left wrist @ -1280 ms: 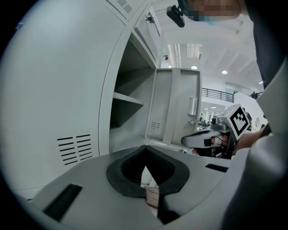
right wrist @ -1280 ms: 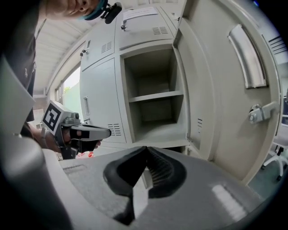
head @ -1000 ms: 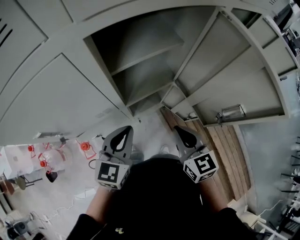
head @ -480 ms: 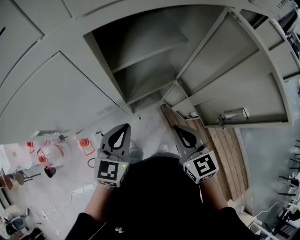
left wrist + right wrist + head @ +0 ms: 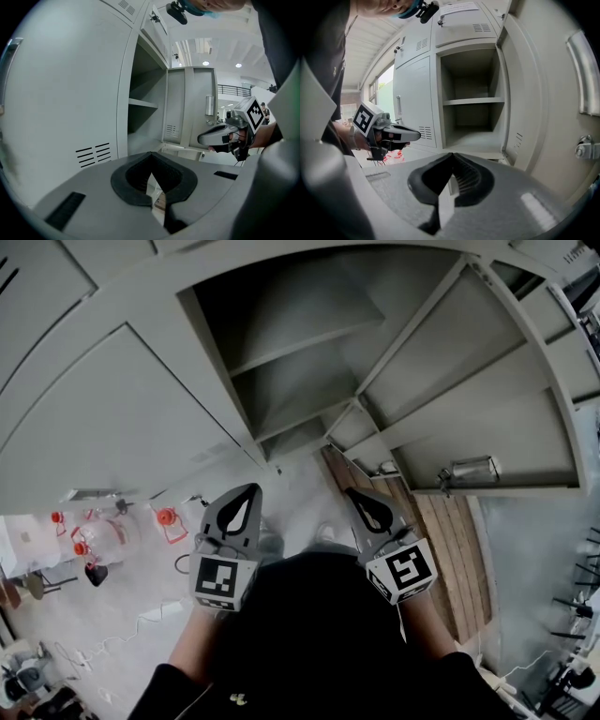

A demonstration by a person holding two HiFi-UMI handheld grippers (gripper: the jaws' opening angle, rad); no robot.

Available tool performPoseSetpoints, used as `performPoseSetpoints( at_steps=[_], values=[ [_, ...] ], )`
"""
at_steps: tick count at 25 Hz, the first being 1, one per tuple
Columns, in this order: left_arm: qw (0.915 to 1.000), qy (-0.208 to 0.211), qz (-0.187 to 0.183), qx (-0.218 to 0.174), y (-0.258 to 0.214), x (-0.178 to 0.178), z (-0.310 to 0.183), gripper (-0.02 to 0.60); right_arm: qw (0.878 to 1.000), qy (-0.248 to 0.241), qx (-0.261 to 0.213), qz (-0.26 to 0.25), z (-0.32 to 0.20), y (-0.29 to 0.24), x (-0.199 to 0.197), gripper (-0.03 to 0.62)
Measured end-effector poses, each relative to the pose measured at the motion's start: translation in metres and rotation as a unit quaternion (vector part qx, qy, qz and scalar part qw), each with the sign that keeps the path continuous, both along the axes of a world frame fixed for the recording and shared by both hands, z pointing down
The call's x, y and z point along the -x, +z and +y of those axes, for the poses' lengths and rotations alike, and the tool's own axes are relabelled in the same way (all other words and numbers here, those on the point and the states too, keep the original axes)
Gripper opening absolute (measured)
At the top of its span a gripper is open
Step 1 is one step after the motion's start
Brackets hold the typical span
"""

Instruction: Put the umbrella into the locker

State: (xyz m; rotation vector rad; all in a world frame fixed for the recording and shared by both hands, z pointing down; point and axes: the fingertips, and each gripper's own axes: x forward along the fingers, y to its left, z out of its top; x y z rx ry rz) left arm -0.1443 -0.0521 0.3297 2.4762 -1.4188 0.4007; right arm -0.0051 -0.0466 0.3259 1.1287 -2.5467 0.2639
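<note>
The grey locker [image 5: 291, 362] stands open in front of me, with one shelf [image 5: 472, 100] across its bare inside. Its door [image 5: 487, 427] is swung out to the right. No umbrella shows in any view. My left gripper [image 5: 246, 495] and right gripper [image 5: 362, 499] are held side by side, low before the opening and apart from it. Both are shut with nothing between the jaws. In the left gripper view the jaws of the left gripper [image 5: 151, 157] meet, and the right gripper [image 5: 219, 136] shows beside them. In the right gripper view the right gripper [image 5: 452, 157] is likewise closed.
A closed locker door [image 5: 112, 427] lies to the left of the opening. The open door carries a metal handle [image 5: 466, 468]. Wooden planks [image 5: 441, 540] cover the floor at the right. Red-capped containers [image 5: 169, 518] and cables sit on the floor at the left.
The head view has drifted a little. Both grippers keep their places and stay shut.
</note>
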Motion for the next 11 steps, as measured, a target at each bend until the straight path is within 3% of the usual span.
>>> performPoseSetpoints(
  at_steps=[11],
  values=[
    [0.9999, -0.004, -0.004, 0.010, 0.0075, -0.0010, 0.0064, 0.012, 1.000, 0.007, 0.005, -0.005, 0.0025, 0.0025, -0.0014, -0.003]
  ],
)
